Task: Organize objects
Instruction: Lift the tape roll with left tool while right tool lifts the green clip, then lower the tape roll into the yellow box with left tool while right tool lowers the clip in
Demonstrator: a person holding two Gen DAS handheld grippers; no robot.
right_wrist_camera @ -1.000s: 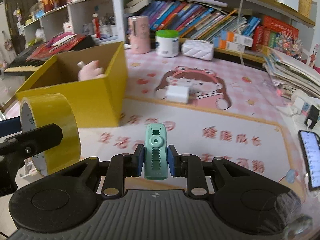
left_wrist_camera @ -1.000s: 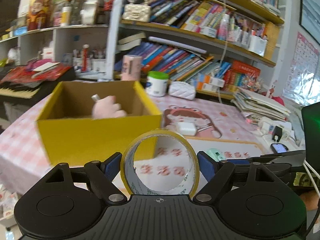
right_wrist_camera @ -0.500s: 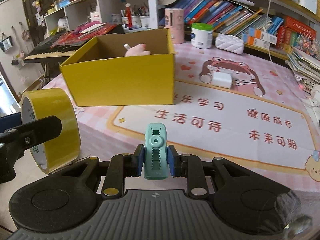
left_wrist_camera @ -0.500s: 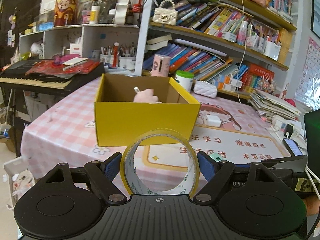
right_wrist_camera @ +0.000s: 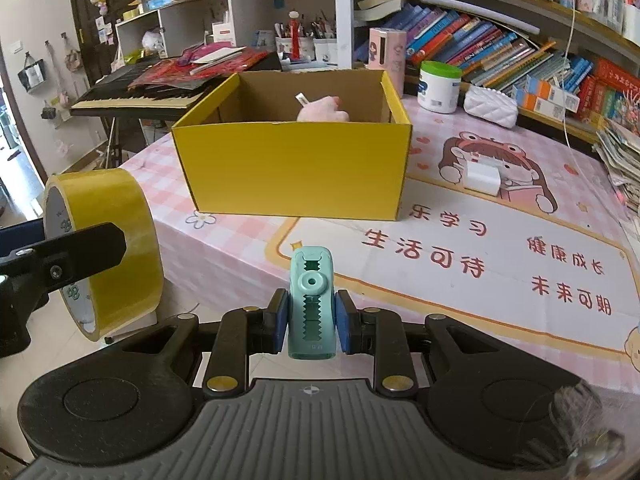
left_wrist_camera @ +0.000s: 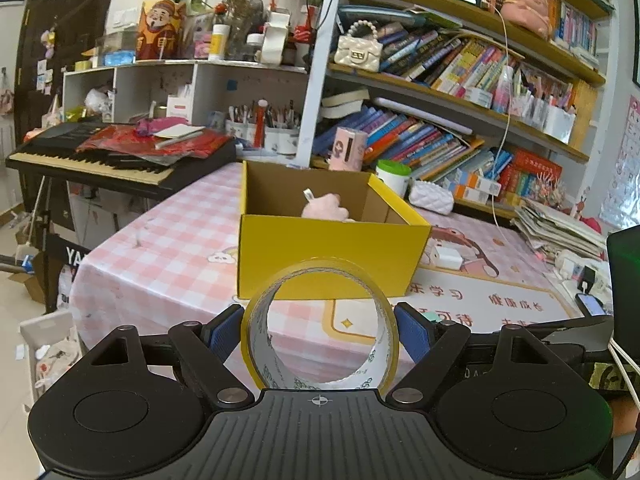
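Observation:
My left gripper (left_wrist_camera: 320, 328) is shut on a yellow tape roll (left_wrist_camera: 256, 344), which stands upright between its blue pads; the same tape roll (right_wrist_camera: 108, 240) shows at the left of the right wrist view. My right gripper (right_wrist_camera: 311, 322) is shut on a small mint-green clip-like gadget (right_wrist_camera: 311, 300). Both are held off the near edge of the table, short of the open yellow cardboard box (left_wrist_camera: 332, 256) (right_wrist_camera: 292, 172). Inside the box lies a pink plush toy (left_wrist_camera: 326, 208) (right_wrist_camera: 322, 109).
A white charger block (right_wrist_camera: 482, 176) rests on the pink cartoon mat (right_wrist_camera: 480, 248) right of the box. A green-lidded jar (right_wrist_camera: 438, 86), a white quilted pouch (right_wrist_camera: 490, 106) and bookshelves stand behind. A keyboard piano (left_wrist_camera: 96, 160) is at the left, a phone (left_wrist_camera: 592, 304) at the right.
Both grippers have drawn back from the box with their loads still held; the box now looks smaller and farther, and the table's near edge and the floor have come into view.

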